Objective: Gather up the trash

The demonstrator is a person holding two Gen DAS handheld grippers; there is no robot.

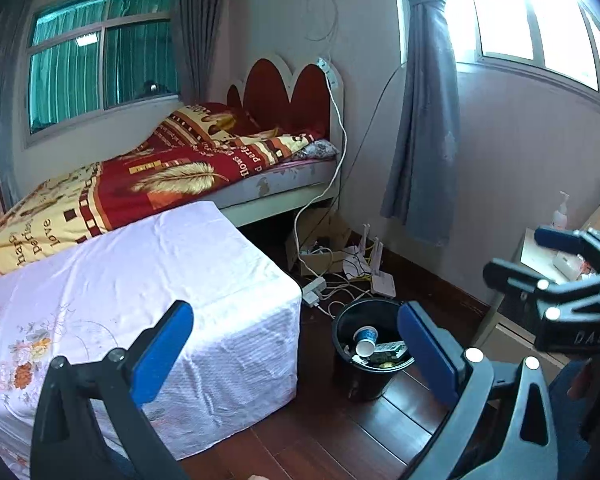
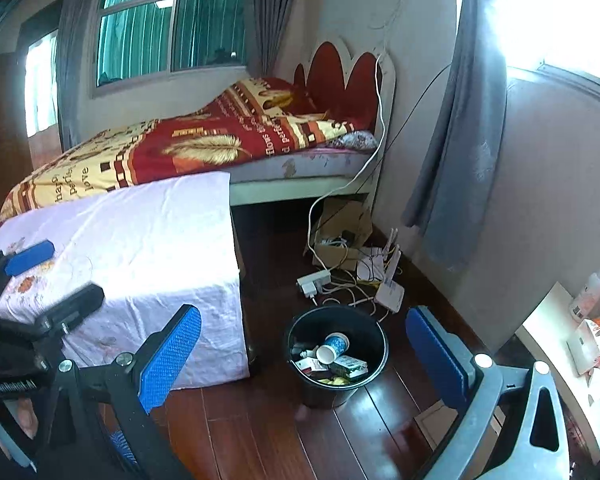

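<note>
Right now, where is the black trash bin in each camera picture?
Left wrist view: the black trash bin stands on the floor, lower middle-right, beside the white-covered table.
Right wrist view: the bin is lower centre, right of that table.
Shared landmark: the paper cup inside it.

black round plastic bin [image 2: 300, 336] holds a blue-and-white paper cup [image 2: 333, 347] and a green-white carton [image 2: 350, 366]; table's pale lilac cloth [image 1: 160, 264] has an orange-pink floral print at one corner; bed blanket [image 1: 172, 168] is red and cream with gold feathers and dark lettering; headboard [image 1: 284, 84] has red scallops in a white frame; curtains [image 1: 424, 120] grey-blue; floor [image 2: 340, 440] dark reddish wood; gripper pads [image 2: 168, 356] blue on black arms
</note>
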